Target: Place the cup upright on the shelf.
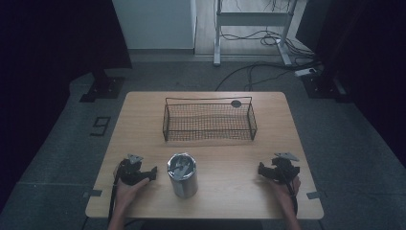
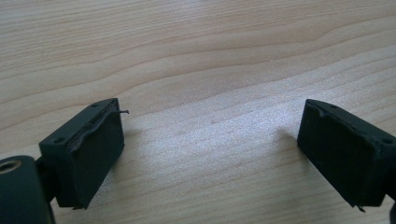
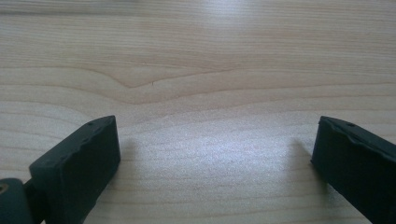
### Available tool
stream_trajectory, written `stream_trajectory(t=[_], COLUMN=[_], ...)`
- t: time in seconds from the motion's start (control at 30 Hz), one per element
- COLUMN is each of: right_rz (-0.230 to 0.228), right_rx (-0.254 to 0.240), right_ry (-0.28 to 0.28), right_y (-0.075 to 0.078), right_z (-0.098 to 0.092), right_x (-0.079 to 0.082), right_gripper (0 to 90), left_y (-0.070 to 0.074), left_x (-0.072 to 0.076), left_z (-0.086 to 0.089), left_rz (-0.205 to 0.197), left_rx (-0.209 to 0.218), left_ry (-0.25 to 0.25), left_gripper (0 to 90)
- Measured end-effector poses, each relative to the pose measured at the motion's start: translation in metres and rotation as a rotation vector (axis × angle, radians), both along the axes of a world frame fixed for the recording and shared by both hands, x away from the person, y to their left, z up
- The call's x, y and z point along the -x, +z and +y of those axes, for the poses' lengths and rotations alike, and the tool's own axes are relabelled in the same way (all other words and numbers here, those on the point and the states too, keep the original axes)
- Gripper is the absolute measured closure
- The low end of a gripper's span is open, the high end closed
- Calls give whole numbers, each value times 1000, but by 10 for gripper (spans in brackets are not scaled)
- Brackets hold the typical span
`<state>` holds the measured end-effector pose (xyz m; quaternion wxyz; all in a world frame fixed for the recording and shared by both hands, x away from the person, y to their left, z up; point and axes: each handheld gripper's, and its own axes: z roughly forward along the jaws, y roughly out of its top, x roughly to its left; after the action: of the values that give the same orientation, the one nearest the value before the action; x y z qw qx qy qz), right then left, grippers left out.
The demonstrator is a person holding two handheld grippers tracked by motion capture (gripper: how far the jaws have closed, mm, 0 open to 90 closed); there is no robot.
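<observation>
Both pairs of jaws stood wide open with nothing between them. From where I stood, the left gripper [image 1: 152,172] rested low on the wooden table [image 1: 230,158], held in the person's left hand [image 1: 125,189] near the front left edge, its jaws turned towards the middle. In the left gripper view, that left gripper [image 2: 210,140] showed its two black pads far apart, with bare wood grain between and beyond them. The right gripper [image 1: 261,169] sat at the front right, held in the right hand [image 1: 286,189], and it too pointed inward. In the right gripper view, the right gripper [image 3: 215,154] showed the same broad gap over plain tabletop, each pad casting a soft shadow on the wood.

Between the two grippers, nearer the left one, stood a metal can [image 1: 182,175]. It was upright, close to the front edge of the table, and its shiny top caught the light. The left gripper's jaws were just beside the can but apart from it; the right gripper was well apart from it.

Farther back, across the middle of the table, sat a black wire basket [image 1: 167,122], long side facing the person. A small dark round tag [image 1: 236,103] hung on its far rim towards the right.
</observation>
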<state>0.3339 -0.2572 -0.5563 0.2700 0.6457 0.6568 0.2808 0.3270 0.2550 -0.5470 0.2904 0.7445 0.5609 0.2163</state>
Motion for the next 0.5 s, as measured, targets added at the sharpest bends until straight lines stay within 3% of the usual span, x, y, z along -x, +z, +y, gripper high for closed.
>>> stream_trajectory(t=[0.23,0.37,0.5], right_rz=[-1,-2,-3], right_rx=[4,5,5], right_ry=[6,6,8], right_y=[0,0,0], right_z=[0,0,0], right_x=[1,1,1], right_gripper=[10,10,13], left_y=[0,2,8], left_x=[1,5,9], left_z=[1,1,3], left_rz=[-7,-27,-56], left_rx=[9,-1,27], left_ry=[12,23,29], left_gripper=[96,105,106])
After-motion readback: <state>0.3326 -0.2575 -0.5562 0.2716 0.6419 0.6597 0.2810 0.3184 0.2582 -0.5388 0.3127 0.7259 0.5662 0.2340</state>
